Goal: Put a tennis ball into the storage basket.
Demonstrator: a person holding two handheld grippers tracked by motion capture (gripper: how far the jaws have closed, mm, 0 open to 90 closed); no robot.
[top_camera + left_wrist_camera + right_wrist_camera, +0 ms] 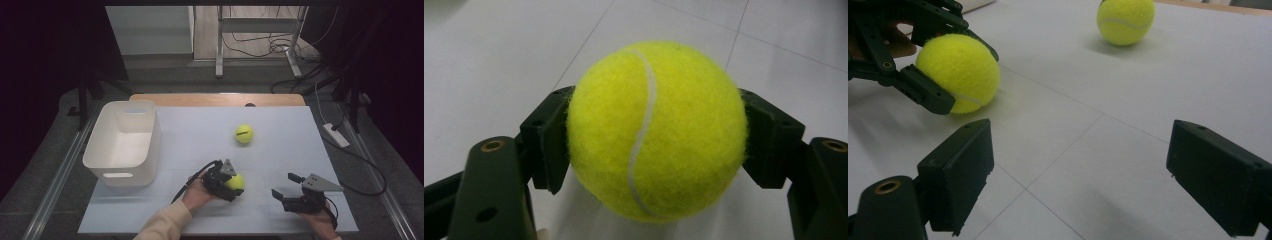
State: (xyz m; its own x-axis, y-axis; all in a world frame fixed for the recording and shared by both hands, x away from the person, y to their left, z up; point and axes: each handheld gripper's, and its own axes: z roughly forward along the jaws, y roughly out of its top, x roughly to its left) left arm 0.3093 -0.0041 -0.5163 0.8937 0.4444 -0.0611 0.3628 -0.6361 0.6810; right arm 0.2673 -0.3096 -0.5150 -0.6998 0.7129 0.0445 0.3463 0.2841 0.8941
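My left gripper is shut on a yellow tennis ball near the table's front middle. In the left gripper view that held ball sits squeezed between both black jaws, low over the white surface. The right gripper view shows the same ball at upper left, still in the left gripper's jaws. A second tennis ball lies free farther back on the table, also seen as the far ball. My right gripper stands open at the front right with nothing between its jaws.
A white plastic bin with nothing visible inside stands on the left of the white table sheet. A wooden table edge runs along the back. Cables and a metal frame lie on the floor behind.
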